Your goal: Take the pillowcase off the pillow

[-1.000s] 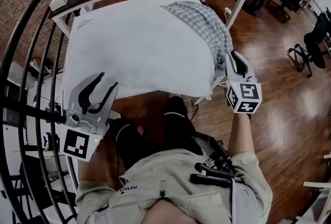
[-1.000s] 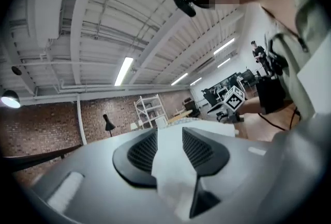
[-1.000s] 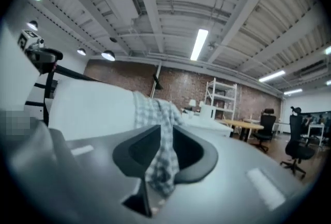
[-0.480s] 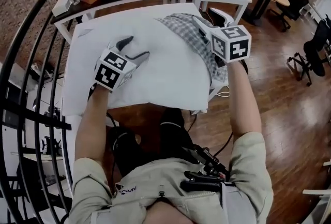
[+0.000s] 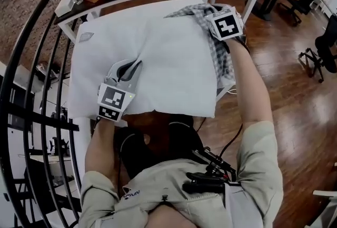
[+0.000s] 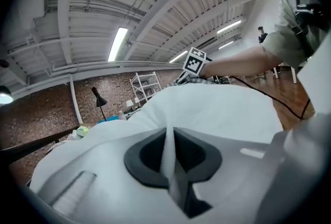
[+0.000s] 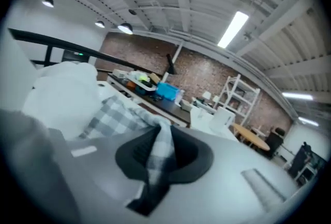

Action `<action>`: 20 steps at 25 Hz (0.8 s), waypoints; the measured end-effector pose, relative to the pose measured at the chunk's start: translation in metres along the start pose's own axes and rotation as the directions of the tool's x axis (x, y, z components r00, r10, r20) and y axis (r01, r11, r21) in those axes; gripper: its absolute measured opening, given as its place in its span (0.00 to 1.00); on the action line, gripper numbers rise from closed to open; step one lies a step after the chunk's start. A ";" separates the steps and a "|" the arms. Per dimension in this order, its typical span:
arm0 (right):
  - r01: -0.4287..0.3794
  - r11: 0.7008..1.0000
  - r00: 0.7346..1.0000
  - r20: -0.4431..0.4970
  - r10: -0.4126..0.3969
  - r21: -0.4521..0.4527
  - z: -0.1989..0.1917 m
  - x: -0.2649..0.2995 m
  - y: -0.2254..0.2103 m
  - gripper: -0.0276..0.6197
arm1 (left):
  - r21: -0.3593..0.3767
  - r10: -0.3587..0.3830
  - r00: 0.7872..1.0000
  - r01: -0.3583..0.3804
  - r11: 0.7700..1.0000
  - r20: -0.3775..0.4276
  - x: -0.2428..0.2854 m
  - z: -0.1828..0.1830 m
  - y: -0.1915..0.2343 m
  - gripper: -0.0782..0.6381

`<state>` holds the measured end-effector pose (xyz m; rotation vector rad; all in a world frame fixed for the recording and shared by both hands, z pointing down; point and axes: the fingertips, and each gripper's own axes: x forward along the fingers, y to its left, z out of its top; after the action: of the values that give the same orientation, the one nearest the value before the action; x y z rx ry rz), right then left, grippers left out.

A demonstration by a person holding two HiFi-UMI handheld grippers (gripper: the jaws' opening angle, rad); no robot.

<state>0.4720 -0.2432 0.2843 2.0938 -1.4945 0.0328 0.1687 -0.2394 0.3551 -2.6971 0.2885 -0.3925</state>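
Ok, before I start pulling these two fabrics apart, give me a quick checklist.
1. Left gripper has fabric: ok, its jaws have just closed on a fold of white fabric.
2. Right gripper has fabric: ok, its jaws have just closed on the checked fabric.
3. Grips well apart: ok, left near the front left, right at the far right end.
4. Checked fabric exposed: ok, at the right end only.
5. Layers caught in each pinch: cannot tell.
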 end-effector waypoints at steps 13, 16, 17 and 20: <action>0.082 0.957 0.966 -0.259 -0.008 0.277 -0.197 0.003 -0.041 0.28 | -0.101 0.071 0.997 -0.067 0.993 0.032 0.019 0.002 0.028 0.22; 0.027 0.929 0.999 -0.042 -0.012 0.368 -0.145 -0.035 -0.041 0.36 | -0.099 0.049 0.996 -0.043 0.994 0.068 0.008 0.024 0.028 0.39; -0.017 0.922 0.999 0.049 -0.002 0.387 -0.123 -0.055 -0.034 0.36 | -0.092 0.054 0.995 -0.045 0.995 0.089 -0.003 0.034 0.027 0.42; -0.183 0.918 0.956 0.282 0.082 0.353 -0.067 -0.127 0.014 0.38 | -0.079 0.095 0.989 -0.086 0.993 0.113 -0.050 0.045 0.028 0.44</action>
<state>0.4313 -0.1062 0.3041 2.3628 -1.9169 0.1050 0.1315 -0.2358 0.2919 -2.7543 0.3970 -0.2008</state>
